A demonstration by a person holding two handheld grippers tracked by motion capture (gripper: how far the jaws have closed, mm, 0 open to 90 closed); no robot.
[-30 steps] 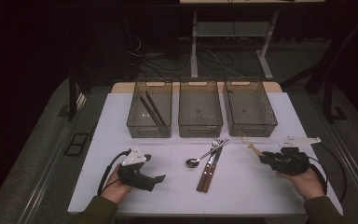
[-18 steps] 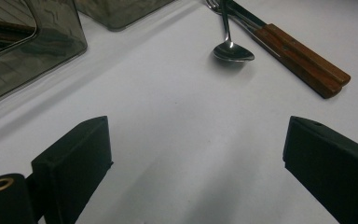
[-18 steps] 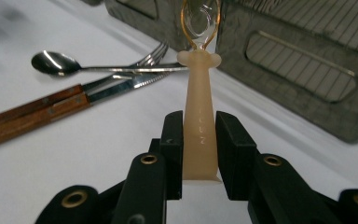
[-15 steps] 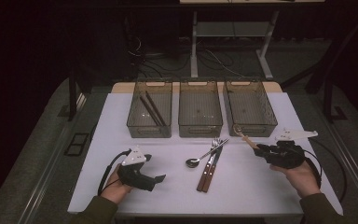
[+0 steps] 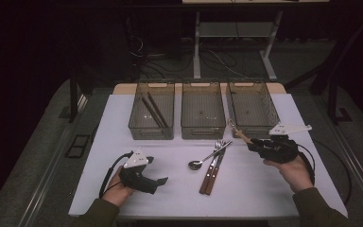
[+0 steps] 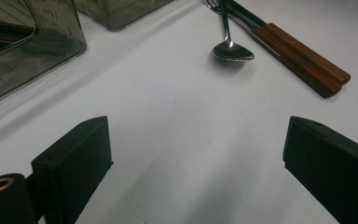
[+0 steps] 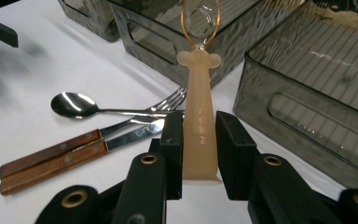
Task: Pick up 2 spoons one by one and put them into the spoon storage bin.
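Smoky left bin [image 5: 151,124] holds chopsticks [image 5: 152,112] — right claw [image 7: 199,140] grips whisk [image 7: 199,116], left claw [image 6: 196,154] released.

Three bins [image 5: 202,127] stand beyond the grippers. One spoon [image 5: 204,159], two wooden-handled pieces of cutlery [image 5: 211,172] lie between them. Two dark sticks [image 5: 151,112] sit in one bin. One whisk [image 7: 198,116].

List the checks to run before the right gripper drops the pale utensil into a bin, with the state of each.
1. Right gripper shut on the pale-handled utensil: ok.
2. Utensil lifted off the table: ok.
3. Right bin has room: ok, looks empty.
4. Utensil over that bin: not ok, its tip is just at the near wall.
5. Left gripper open and off the spoon: ok.
6. Which bin it belongs in: cannot tell.
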